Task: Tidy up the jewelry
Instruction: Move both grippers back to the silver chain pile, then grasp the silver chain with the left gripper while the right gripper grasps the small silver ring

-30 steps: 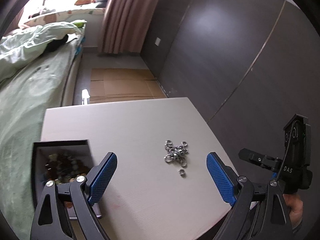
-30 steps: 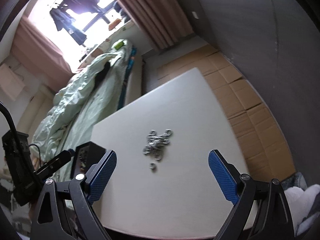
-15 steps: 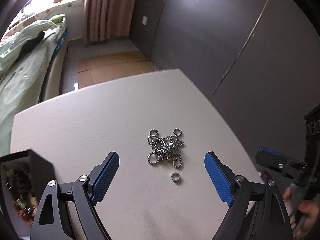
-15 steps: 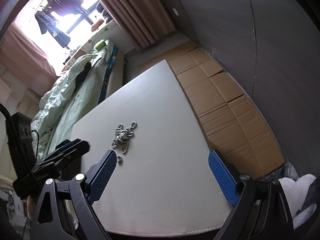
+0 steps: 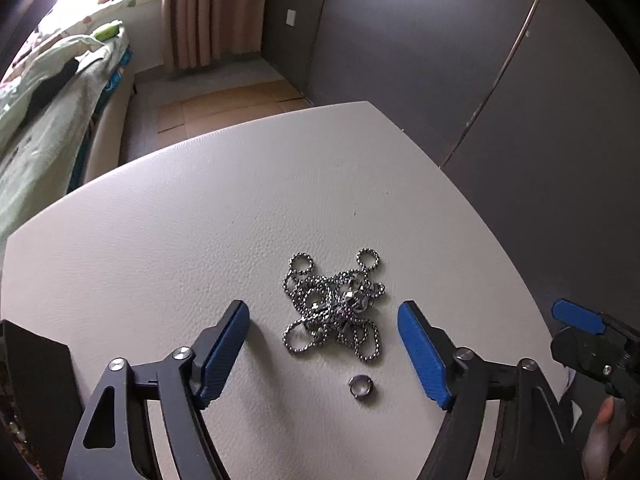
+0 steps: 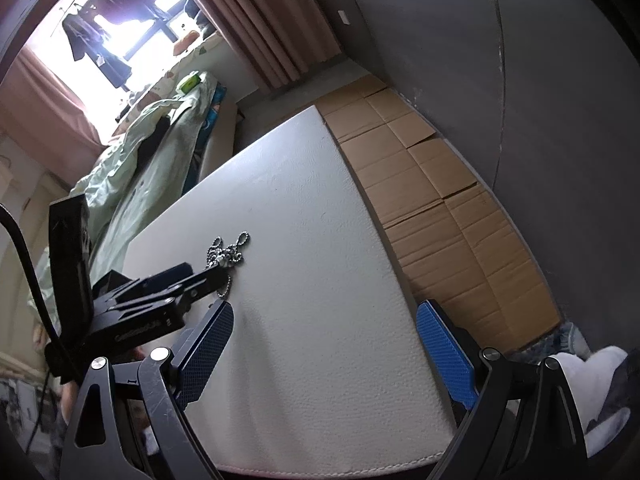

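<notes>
Left wrist view: the left gripper [image 5: 323, 326] hangs low over a white table [image 5: 168, 240], its blue pads [image 5: 224, 344] on either side of a tangled silver chain [image 5: 335, 304]. The jaws have just been closing, yet they stand apart, and neither pad touches the chain; the heap lies between them on the tabletop, a little beyond the tips. A small silver ring [image 5: 361, 386] lies apart from the chain, just nearer the camera. At the left edge a dark box [image 5: 28, 364] shows only a corner, its contents too dim to name. At the far right, the right gripper [image 5: 584, 340] shows one blue pad off the table's edge, with a hand [image 5: 600, 436] below it. Behind are a bed [image 5: 44, 92], a pink curtain [image 5: 208, 8] and cardboard [image 5: 224, 108] on the floor.

Right wrist view: the right gripper [image 6: 325, 342] sits over the table's [image 6: 304, 240] near edge, jaws wide apart with nothing between them. The chain [image 6: 226, 256] lies well to the left of it, and the left gripper [image 6: 172, 284] reaches in from the left with its tip over the near part of the chain. The ring is hidden here. Flattened cardboard [image 6: 432, 184] covers the floor to the right of the table, and a white cloth [image 6: 592, 384] lies at the lower right.
</notes>
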